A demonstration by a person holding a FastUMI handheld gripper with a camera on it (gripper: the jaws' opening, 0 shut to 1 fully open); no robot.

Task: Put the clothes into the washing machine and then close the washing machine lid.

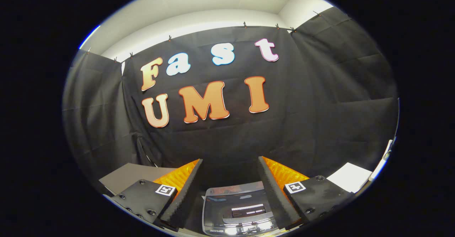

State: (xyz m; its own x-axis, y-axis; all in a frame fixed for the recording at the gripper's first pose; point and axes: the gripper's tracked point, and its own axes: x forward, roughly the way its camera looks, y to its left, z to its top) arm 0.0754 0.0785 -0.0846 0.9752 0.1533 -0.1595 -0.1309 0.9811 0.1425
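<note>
My gripper (230,166) is open, its two orange fingers with black ribbed pads (185,190) spread wide and nothing between them. It is held high and level, facing the booth's black cloth wall. Low between the fingers, below and just ahead of them, sits a small washing machine (236,212) seen from above. Its glossy dark see-through lid lies flat and reflects the ceiling lights, with a control strip along its near edge. No clothes show.
A grey flat board (131,174) lies behind the left finger. A white sheet (350,176) lies beyond the right finger. The black cloth wall stands close behind the machine.
</note>
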